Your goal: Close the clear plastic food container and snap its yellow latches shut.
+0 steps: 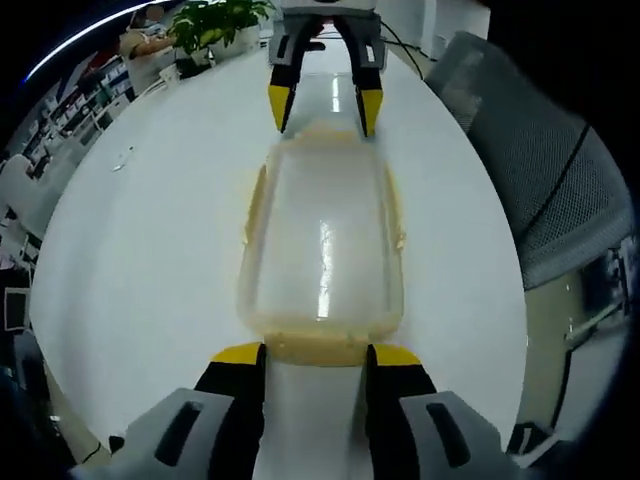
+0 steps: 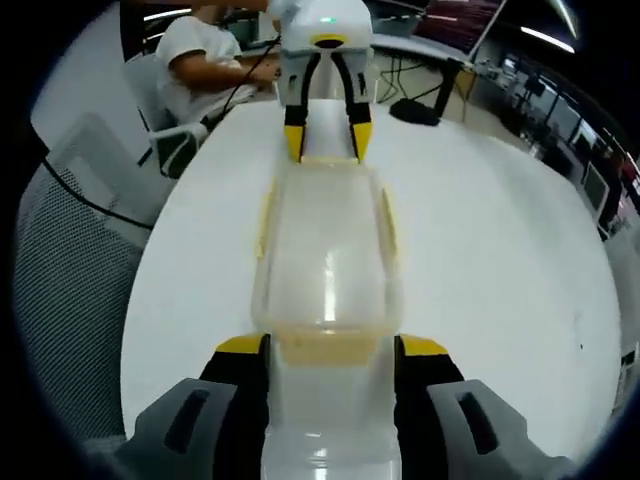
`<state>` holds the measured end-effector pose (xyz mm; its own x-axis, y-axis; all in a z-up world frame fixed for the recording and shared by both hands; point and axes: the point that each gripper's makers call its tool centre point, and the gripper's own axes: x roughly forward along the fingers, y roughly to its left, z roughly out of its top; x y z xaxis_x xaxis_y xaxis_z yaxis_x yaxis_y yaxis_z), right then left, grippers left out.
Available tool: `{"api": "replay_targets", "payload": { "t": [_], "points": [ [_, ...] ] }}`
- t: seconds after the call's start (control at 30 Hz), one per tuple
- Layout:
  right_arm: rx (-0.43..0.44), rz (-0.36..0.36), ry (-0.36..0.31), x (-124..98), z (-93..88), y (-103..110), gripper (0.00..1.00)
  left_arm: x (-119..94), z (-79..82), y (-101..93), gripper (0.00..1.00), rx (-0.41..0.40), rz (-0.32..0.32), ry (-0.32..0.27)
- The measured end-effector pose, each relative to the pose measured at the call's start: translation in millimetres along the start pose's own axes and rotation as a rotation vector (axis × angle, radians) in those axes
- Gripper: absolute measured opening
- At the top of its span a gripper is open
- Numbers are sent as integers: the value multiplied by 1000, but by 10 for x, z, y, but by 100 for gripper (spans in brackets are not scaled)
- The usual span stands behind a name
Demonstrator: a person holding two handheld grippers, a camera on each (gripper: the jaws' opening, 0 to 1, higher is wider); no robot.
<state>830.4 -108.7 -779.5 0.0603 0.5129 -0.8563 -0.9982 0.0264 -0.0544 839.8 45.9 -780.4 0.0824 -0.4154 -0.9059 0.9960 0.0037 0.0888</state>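
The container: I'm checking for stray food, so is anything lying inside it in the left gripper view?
No, the clear container looks bare inside, with just the white table showing through it.

Left gripper view: the camera sits low behind the left gripper (image 1: pixel 315 352), looks forward along its jaws across the white table (image 1: pixel 150 250), close to the clear container (image 1: pixel 322 245), and meets the right gripper (image 1: pixel 325 108) head-on at the container's far end. Right gripper view: the camera looks the opposite way from behind the right gripper (image 2: pixel 330 345), equally close to the clear container (image 2: pixel 325 255), with the left gripper (image 2: pixel 326 140) facing it beyond. Both views share the container, the table (image 2: pixel 500 250) beneath it, and each other's gripper.
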Motion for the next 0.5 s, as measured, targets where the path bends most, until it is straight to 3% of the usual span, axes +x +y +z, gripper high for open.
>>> {"api": "replay_targets", "payload": {
  "t": [0.17, 0.5],
  "points": [
    [-17, -6, 59, 83, -90, -13, 44, 20, 21, -4, 35, 9, -24, 5],
    [20, 40, 65, 85, -97, 22, 40, 17, 12, -25, 34, 25, -57, 10]
  ]
}}
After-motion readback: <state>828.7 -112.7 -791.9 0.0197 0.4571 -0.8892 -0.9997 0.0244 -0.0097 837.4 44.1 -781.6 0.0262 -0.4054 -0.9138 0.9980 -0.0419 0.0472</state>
